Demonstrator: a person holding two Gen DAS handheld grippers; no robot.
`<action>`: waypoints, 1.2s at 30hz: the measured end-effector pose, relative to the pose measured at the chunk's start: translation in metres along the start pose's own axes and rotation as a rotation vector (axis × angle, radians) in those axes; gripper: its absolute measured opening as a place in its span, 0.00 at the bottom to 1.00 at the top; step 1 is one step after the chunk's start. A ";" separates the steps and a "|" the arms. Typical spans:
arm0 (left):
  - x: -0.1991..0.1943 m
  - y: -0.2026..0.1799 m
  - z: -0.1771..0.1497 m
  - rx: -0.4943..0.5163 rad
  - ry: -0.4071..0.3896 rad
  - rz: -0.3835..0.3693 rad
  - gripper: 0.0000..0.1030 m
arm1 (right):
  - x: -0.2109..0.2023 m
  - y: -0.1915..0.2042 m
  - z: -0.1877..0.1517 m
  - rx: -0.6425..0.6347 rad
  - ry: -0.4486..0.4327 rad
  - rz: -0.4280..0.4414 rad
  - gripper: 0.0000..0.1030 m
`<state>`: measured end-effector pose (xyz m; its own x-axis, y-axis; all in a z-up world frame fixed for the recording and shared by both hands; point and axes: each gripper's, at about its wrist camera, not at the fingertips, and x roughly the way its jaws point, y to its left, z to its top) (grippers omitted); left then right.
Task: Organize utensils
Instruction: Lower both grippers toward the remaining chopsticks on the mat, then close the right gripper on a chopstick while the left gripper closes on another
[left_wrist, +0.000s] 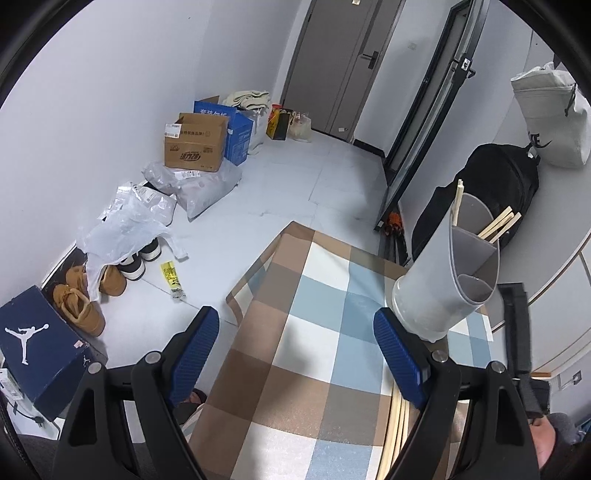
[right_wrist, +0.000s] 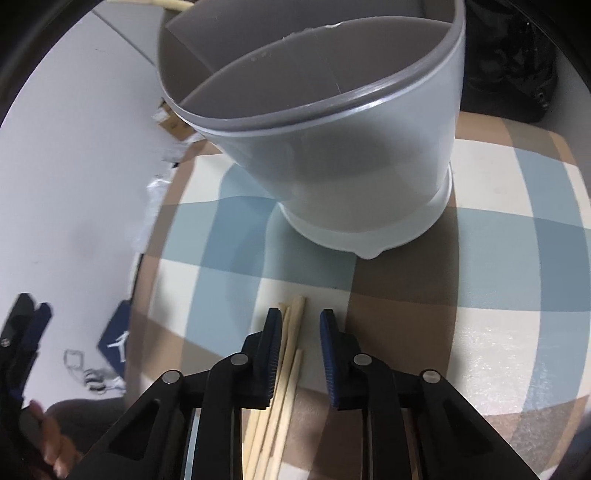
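Left gripper spread wide over checked cloth, low in frame, holding nothing. Right gripper partly open around loose chopsticks at bottom centre, maybe touching left pad. Grey holder stands above, more chopsticks inside.

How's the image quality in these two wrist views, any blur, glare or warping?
Left wrist view: sharp, evenly lit, strong fisheye bending of the grey door and walls, dark vignette corners. Right wrist view: the grey plastic utensil holder looms close and slightly soft, left edge smeared, and the checked tablecloth shows speckled glare at right.
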<state>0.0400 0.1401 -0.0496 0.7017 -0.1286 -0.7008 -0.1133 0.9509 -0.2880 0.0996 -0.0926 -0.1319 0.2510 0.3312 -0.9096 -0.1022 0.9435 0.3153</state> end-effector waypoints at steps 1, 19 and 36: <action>0.000 0.000 0.000 0.004 -0.002 0.001 0.80 | 0.000 0.003 0.000 -0.012 -0.007 -0.025 0.16; -0.003 0.008 0.003 -0.003 -0.005 -0.004 0.80 | 0.004 0.037 -0.002 -0.078 -0.016 -0.246 0.05; 0.014 -0.010 -0.013 0.093 0.062 0.008 0.80 | -0.087 -0.038 -0.020 0.065 -0.264 0.035 0.04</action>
<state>0.0418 0.1250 -0.0655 0.6562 -0.1350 -0.7425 -0.0512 0.9736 -0.2222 0.0625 -0.1574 -0.0699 0.4917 0.3480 -0.7982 -0.0554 0.9273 0.3702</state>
